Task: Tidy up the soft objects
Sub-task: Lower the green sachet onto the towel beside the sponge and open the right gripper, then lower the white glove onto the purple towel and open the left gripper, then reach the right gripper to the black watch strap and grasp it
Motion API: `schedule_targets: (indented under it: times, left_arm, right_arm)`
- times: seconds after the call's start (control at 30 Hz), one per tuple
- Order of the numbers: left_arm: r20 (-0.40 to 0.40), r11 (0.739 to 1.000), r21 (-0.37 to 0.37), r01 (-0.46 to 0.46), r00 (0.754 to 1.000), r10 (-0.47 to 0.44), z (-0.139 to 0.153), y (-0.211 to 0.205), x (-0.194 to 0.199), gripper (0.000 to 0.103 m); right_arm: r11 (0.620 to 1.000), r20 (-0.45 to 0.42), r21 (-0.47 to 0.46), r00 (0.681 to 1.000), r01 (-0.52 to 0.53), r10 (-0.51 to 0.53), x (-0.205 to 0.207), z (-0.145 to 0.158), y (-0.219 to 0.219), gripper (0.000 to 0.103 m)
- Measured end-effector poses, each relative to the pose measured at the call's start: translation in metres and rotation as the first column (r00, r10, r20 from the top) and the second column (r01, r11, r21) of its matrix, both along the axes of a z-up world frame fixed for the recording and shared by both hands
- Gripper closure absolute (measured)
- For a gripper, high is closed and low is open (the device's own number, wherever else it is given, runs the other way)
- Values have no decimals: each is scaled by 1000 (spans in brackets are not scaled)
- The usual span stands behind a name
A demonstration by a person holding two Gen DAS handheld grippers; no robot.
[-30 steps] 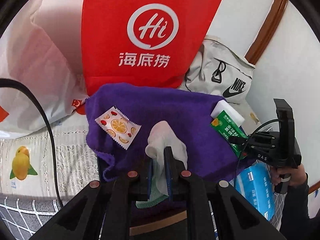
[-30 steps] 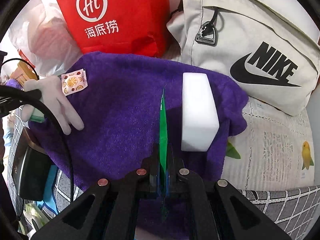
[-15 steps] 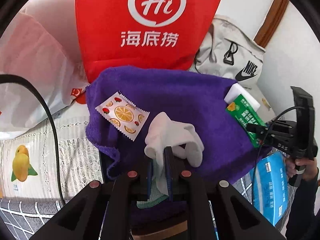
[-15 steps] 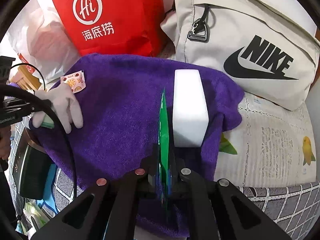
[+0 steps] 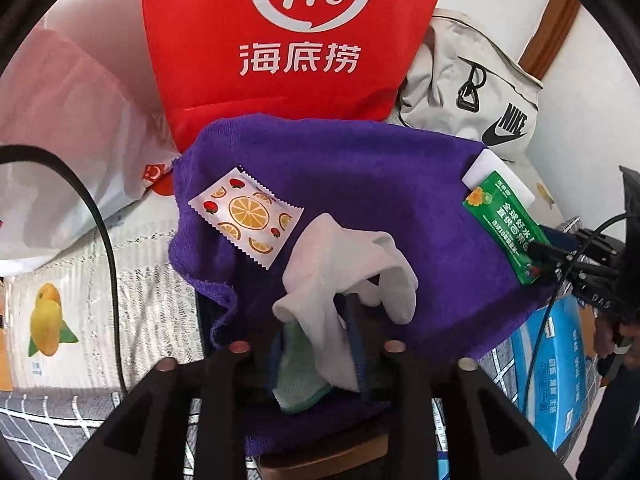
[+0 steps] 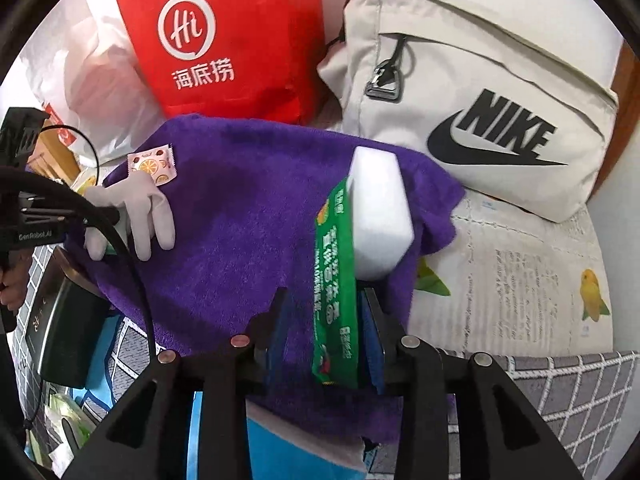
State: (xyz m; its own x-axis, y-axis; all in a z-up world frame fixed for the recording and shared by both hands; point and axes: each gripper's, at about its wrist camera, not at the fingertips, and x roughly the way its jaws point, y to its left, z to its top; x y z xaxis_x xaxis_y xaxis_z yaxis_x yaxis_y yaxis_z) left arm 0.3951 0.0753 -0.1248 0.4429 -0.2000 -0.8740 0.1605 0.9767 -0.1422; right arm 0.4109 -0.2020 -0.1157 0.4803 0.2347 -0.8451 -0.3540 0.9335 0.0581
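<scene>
A purple towel (image 5: 372,184) lies spread on the table; it also shows in the right wrist view (image 6: 248,216). My left gripper (image 5: 316,332) has opened, and a white glove (image 5: 344,268) with a green cuff lies loose between its fingers on the towel. My right gripper (image 6: 324,312) has opened, and a green sachet (image 6: 334,280) lies flat between its fingers, beside a white sponge block (image 6: 380,208). An orange-print sachet (image 5: 246,214) lies on the towel's left part.
A red bag (image 5: 292,40), a white plastic bag (image 5: 72,120) and a beige Nike bag (image 6: 480,92) stand behind the towel. A blue tissue pack (image 5: 556,364) lies at the right edge. A black cable (image 5: 104,240) crosses the left.
Both grippers have opened. The glove has dropped and spread on the towel. The green sachet has gone from standing on edge in the right jaws to lying flat.
</scene>
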Motion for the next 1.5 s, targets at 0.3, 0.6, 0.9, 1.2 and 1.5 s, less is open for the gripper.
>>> schedule_targets:
  times: [0.3, 0.6, 0.9, 1.2, 1.5]
  left_arm:
    - [-9, 995, 19, -102, 995, 102, 15, 10, -13, 43]
    - [59, 994, -21, -105, 993, 106, 46, 13, -51, 43]
    - [236, 993, 1, -115, 965, 112, 86, 14, -124, 43]
    - [259, 991, -9, -137, 956, 135, 89, 4, -199, 43]
    - [176, 990, -42, -137, 974, 142, 62, -9, -252, 43]
  right_arm:
    - [1000, 18, 21, 1000, 18, -19, -19, 19, -3, 60]
    - [1000, 40, 27, 999, 6, -7, -51, 40, 4, 59]
    - [997, 142, 61, 989, 44, -53, -117, 65, -7, 60]
    - [994, 164, 99, 985, 37, -53, -196, 75, -10, 60]
    - [992, 96, 124, 995, -28, 16, -251, 54, 11, 60]
